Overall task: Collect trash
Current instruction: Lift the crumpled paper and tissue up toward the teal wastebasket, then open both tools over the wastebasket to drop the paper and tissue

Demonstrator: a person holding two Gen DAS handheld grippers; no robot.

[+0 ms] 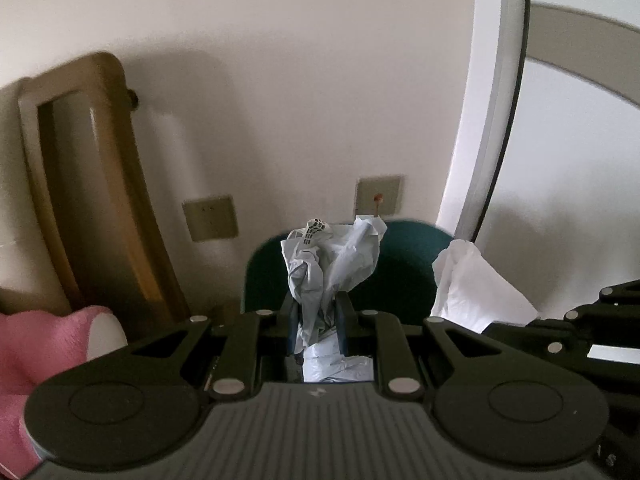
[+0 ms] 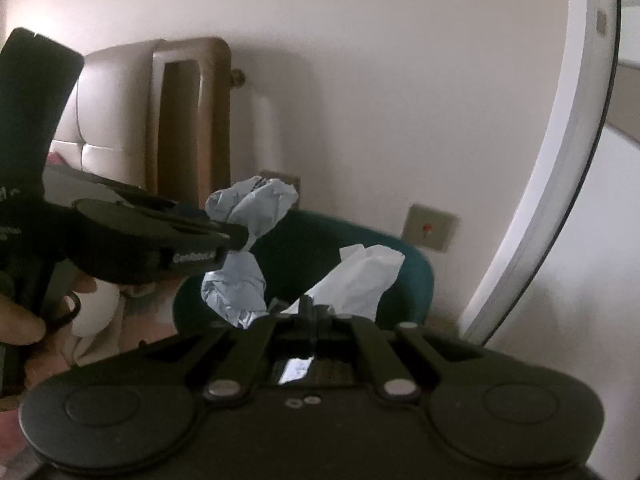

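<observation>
The cream wall [image 1: 300,80] fills most of both views, with a curved white panel [image 1: 496,120] edged in black sweeping down at 3 o'clock. A brown wooden headboard frame [image 1: 92,184] stands at 9 o'clock in the left wrist view, and pink fabric [image 1: 48,344] lies below it at 8 o'clock. A dark teal bin [image 2: 404,276] sits low against the wall near 6 o'clock, under two beige wall plates [image 1: 210,218].

The left claw [image 1: 318,320] is pinching a crumpled pale grey plastic bag [image 1: 332,264], which rises above the fingers in front of the bin. From the right wrist view the same bag [image 2: 248,216] bulges above and below the grip at 9 o'clock. The right claw [image 2: 310,312] is pressed together on a white crumpled tissue [image 2: 360,280], which spreads toward 1 o'clock over the bin's mouth. A person's fingers [image 2: 24,320] wrap the left handle at 8 o'clock.
</observation>
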